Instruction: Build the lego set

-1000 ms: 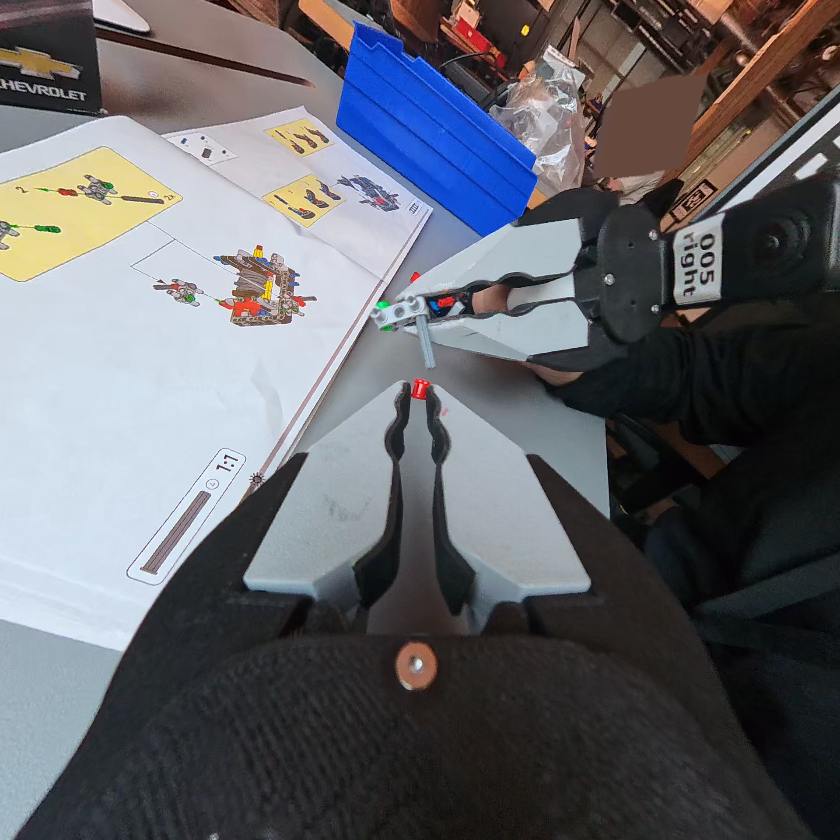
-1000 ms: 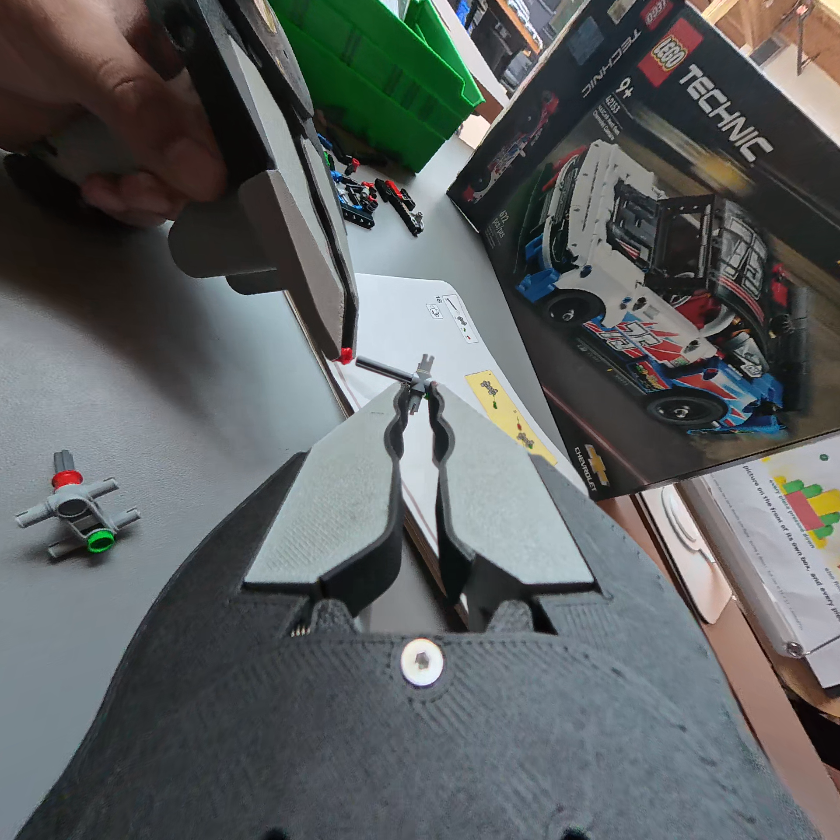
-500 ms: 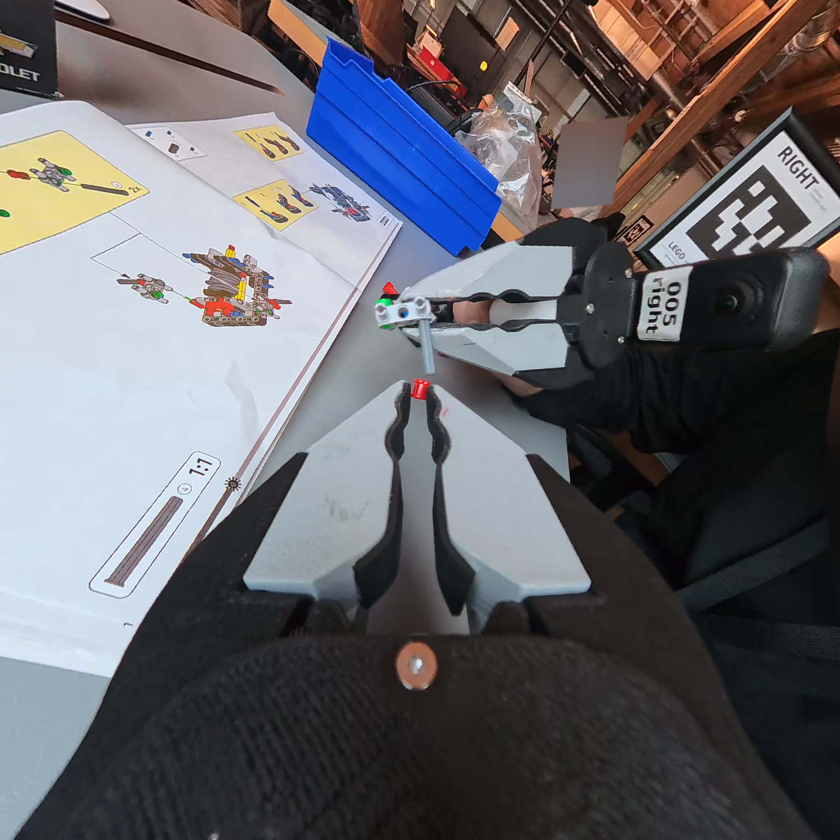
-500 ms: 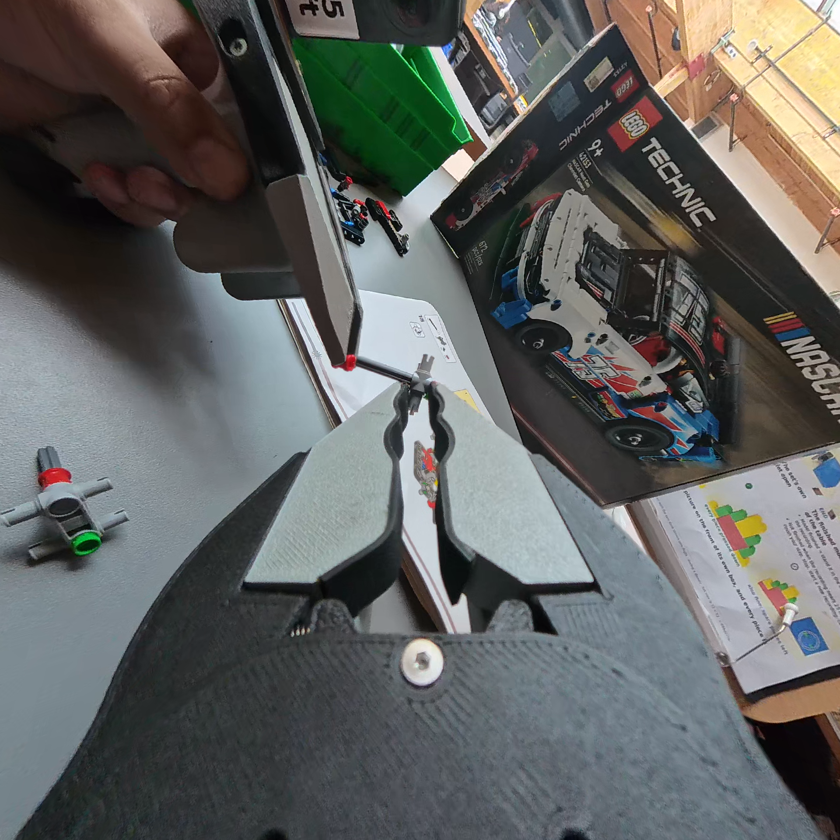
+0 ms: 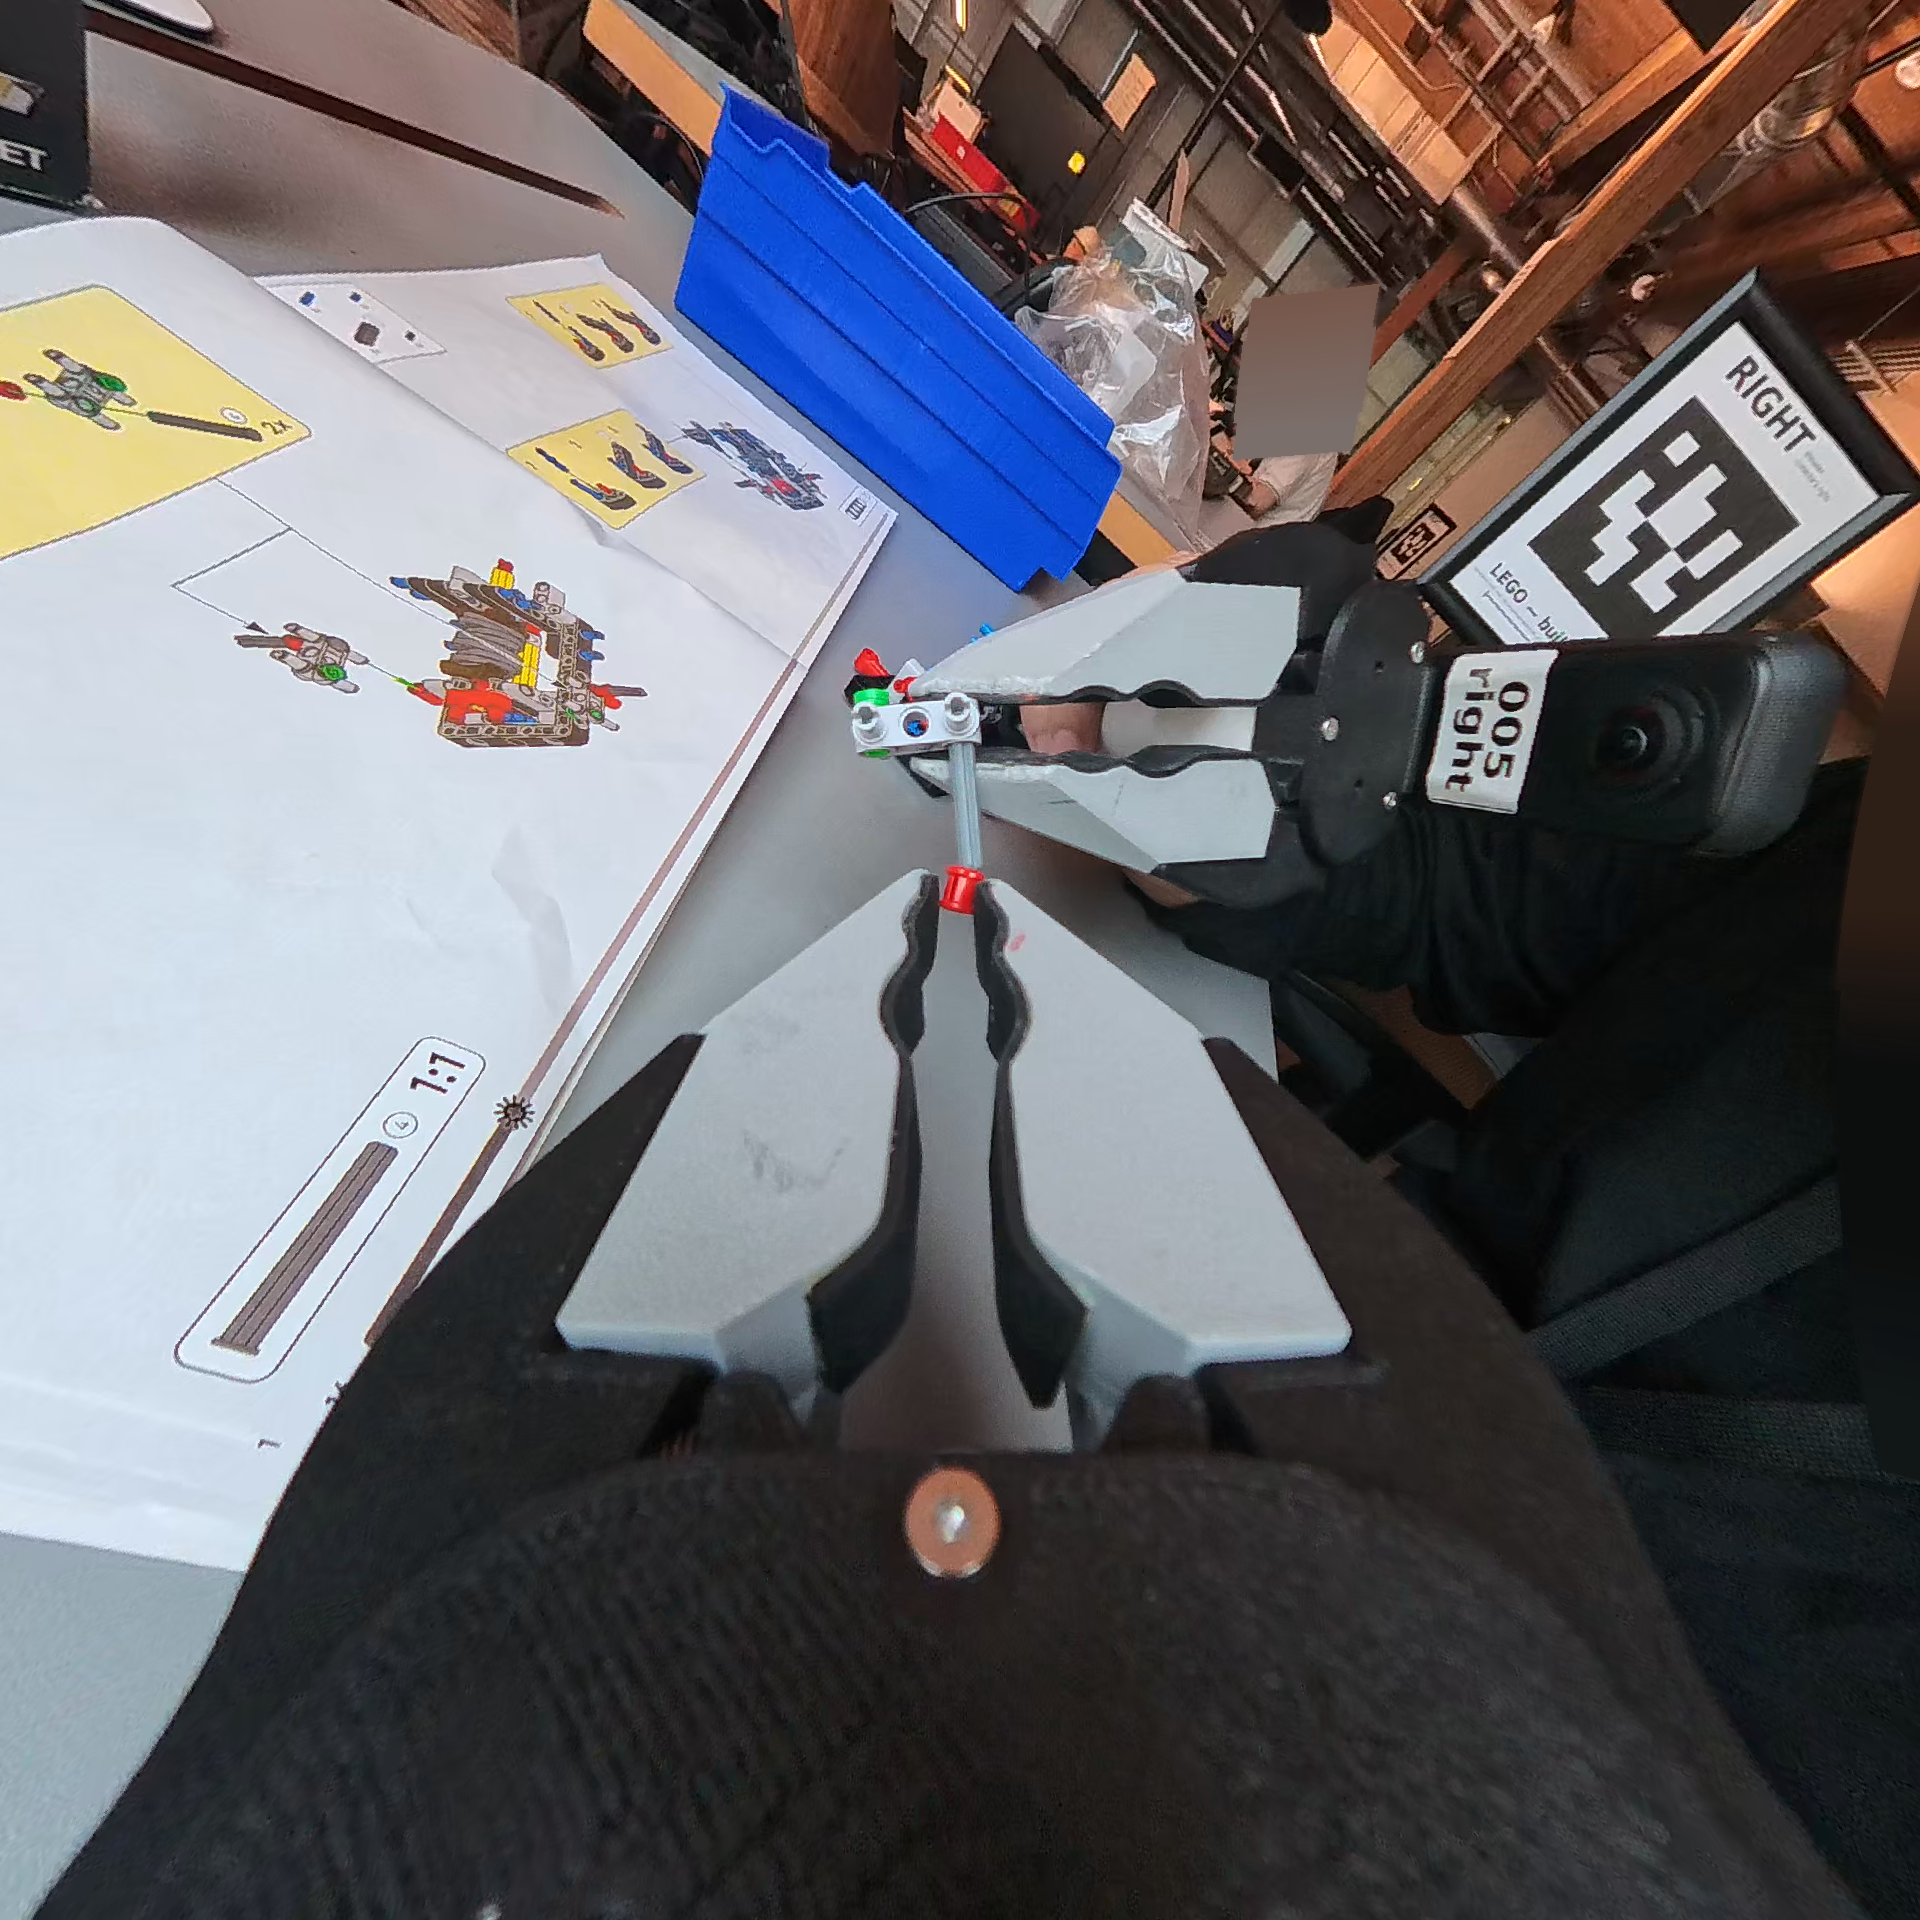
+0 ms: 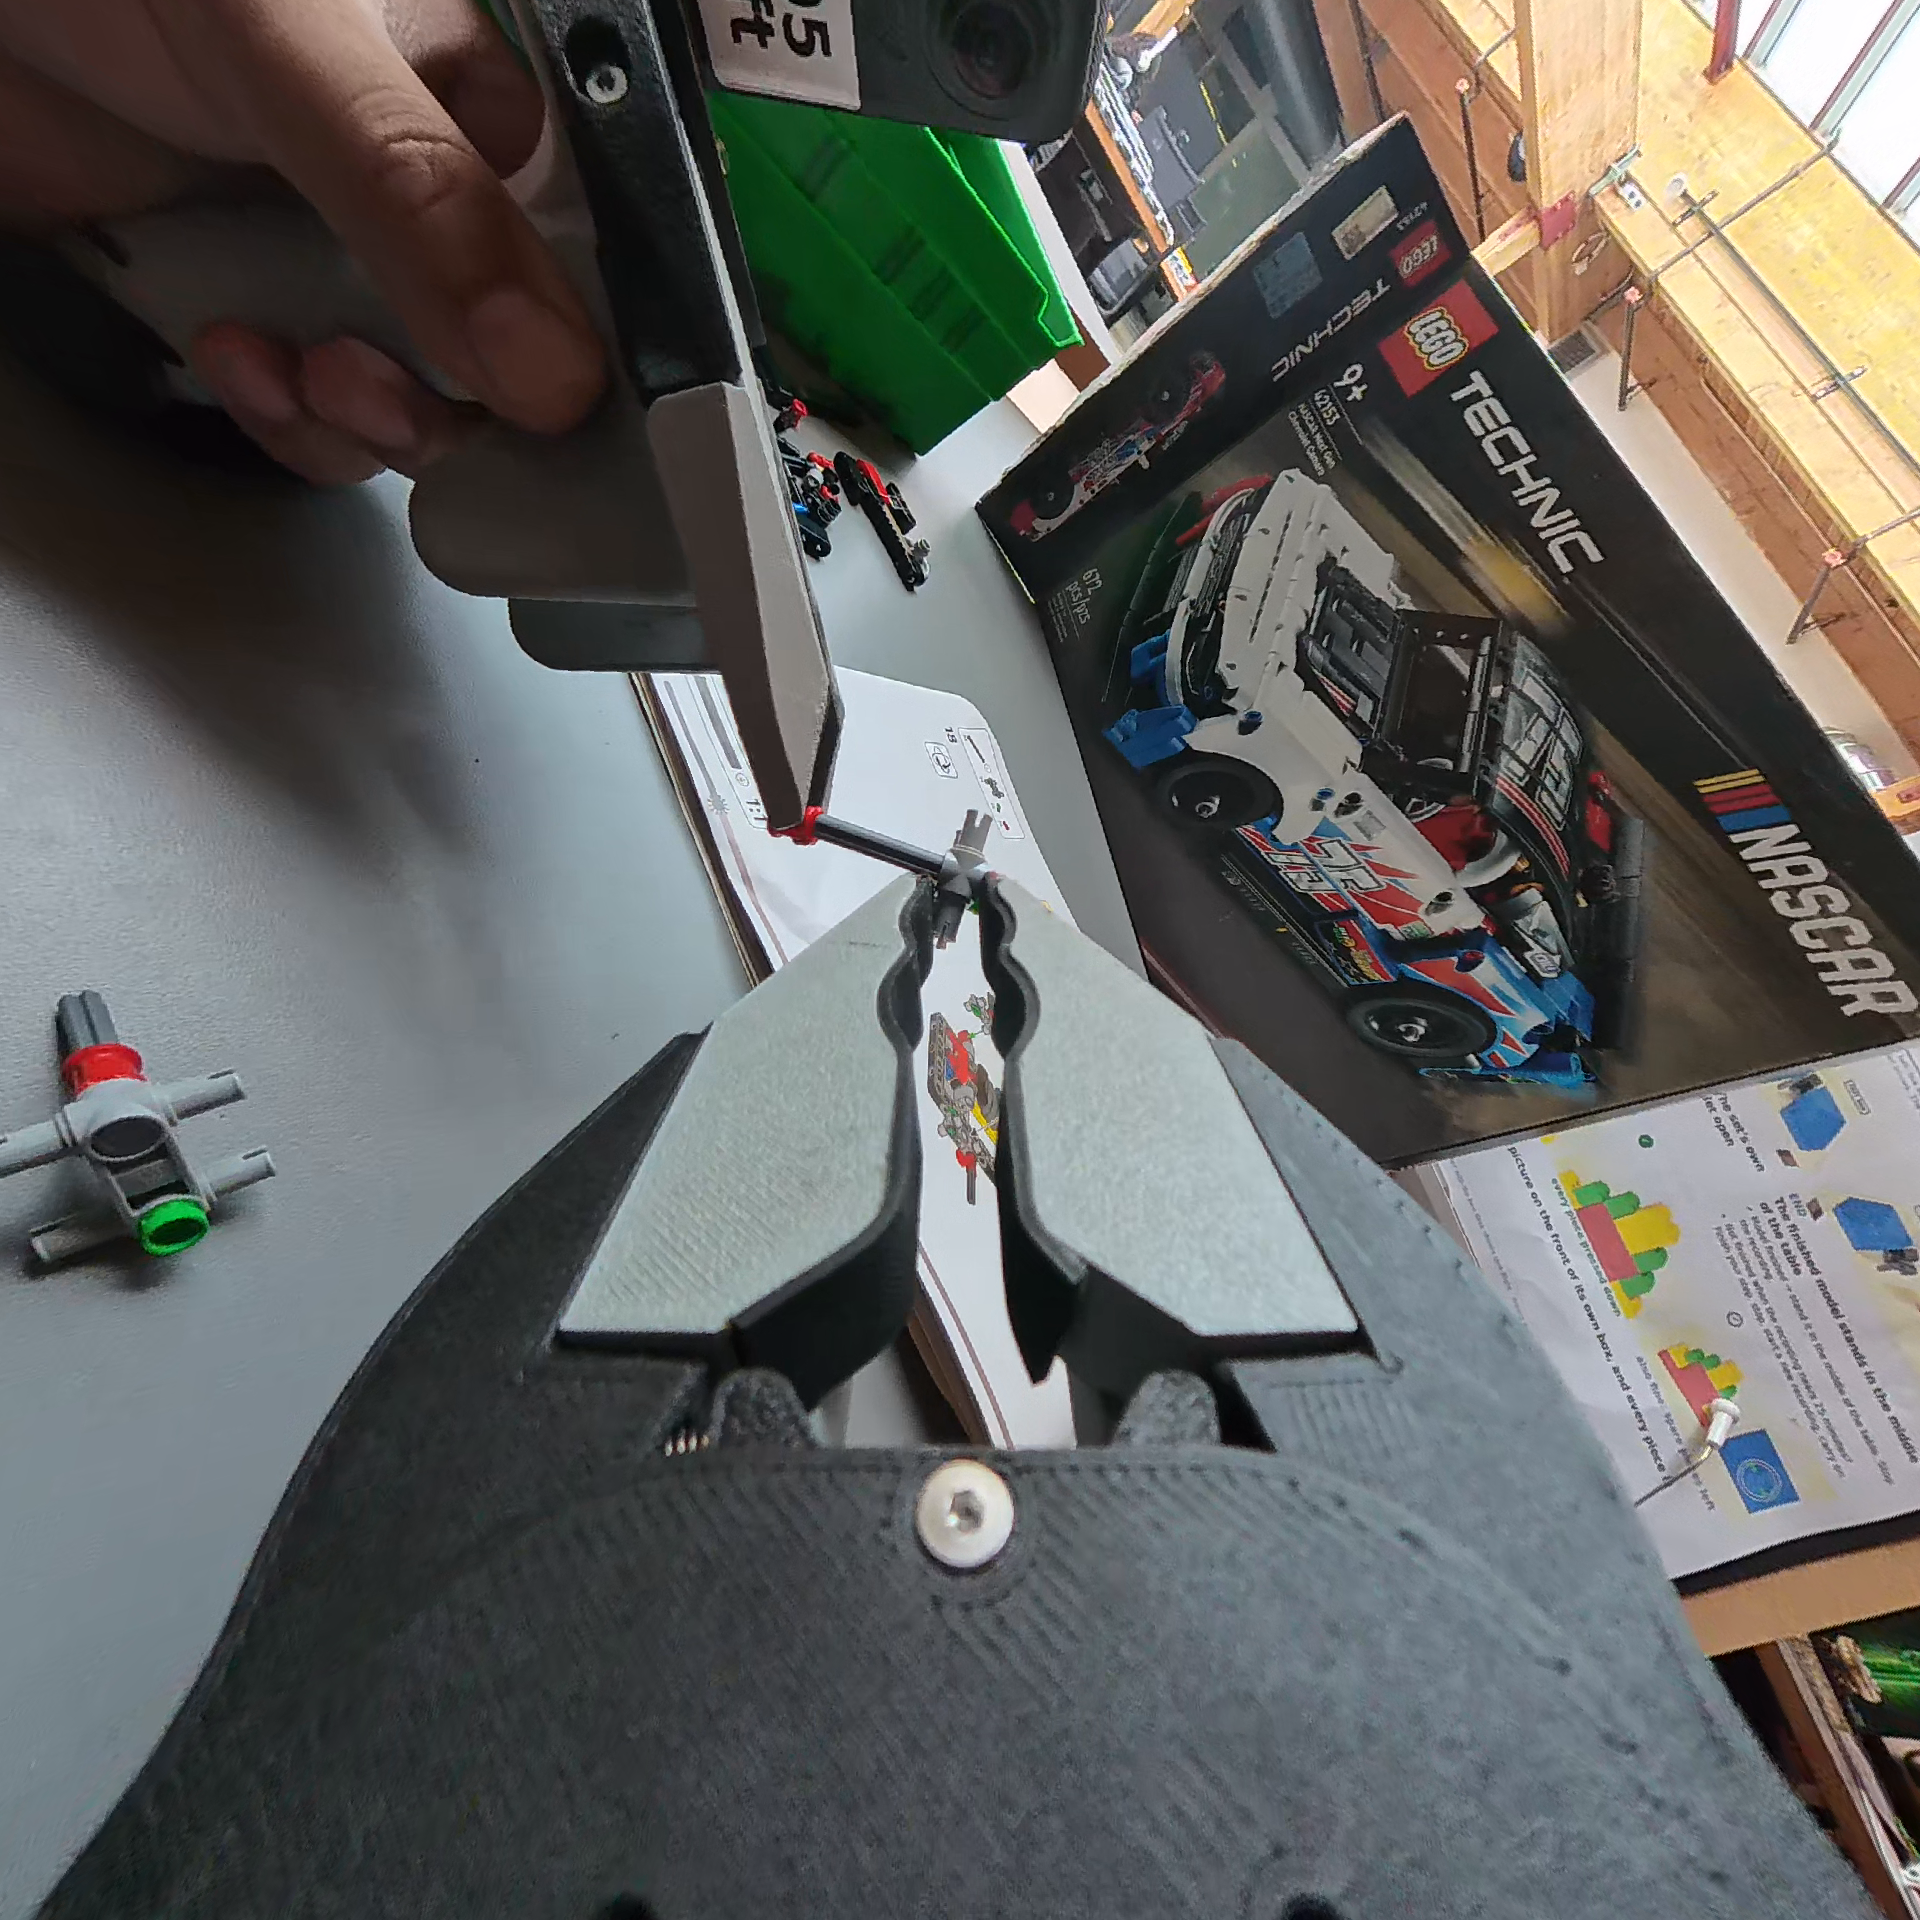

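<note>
Left wrist view: left gripper (image 5: 958, 896) clamped on red bush (image 5: 960, 891) at 12 o'clock, bush meeting tip of grey axle (image 5: 965, 806). Axle hanging from connector (image 5: 915, 724) pinched by right gripper (image 5: 914, 727) at 1 o'clock. Manual (image 5: 312, 727) at 10 o'clock on table (image 5: 831, 862); blue bin (image 5: 883, 353) beyond.

Right wrist view: right gripper (image 6: 951, 899) closed on connector (image 6: 961, 868); axle (image 6: 883, 844) running toward 11 o'clock into bush (image 6: 795, 829) under left gripper (image 6: 800, 821). Finished twin (image 6: 130, 1143) at 9 o'clock; box (image 6: 1455, 675) at 2 o'clock.
</note>
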Tool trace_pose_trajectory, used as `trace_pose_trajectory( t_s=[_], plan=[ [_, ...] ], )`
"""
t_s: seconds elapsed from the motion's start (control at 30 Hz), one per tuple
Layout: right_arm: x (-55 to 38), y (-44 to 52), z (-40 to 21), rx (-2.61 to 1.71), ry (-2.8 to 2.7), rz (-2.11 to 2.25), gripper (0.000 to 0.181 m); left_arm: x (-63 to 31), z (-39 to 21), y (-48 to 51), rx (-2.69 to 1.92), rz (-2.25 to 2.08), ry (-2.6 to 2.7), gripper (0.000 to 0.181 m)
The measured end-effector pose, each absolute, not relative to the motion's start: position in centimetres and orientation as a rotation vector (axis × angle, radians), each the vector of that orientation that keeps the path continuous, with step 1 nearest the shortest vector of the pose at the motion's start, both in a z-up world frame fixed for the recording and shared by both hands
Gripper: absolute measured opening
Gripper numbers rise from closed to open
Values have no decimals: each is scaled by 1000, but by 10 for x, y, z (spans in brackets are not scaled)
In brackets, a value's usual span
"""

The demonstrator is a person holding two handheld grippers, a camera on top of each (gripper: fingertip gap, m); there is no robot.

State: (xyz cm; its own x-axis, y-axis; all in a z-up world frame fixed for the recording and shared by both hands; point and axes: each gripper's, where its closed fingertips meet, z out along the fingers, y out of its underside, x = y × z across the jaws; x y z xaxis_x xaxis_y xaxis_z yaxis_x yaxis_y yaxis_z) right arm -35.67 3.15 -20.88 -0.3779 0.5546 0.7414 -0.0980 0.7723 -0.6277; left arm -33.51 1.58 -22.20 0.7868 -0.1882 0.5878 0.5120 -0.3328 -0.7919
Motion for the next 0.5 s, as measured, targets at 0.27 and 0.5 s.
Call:
trace_pose_trajectory(
  t_s=[0.27, 0.5],
  plan=[
    [-356, 32, -209, -332, -1832, 702, 6, -334, -222, 16, -1771, -744, -254, 4],
    [-356, 31, -207, -306, -1814, 670, 6, -334, -221, 16, -1752, -774, -271, 4]
  ],
)
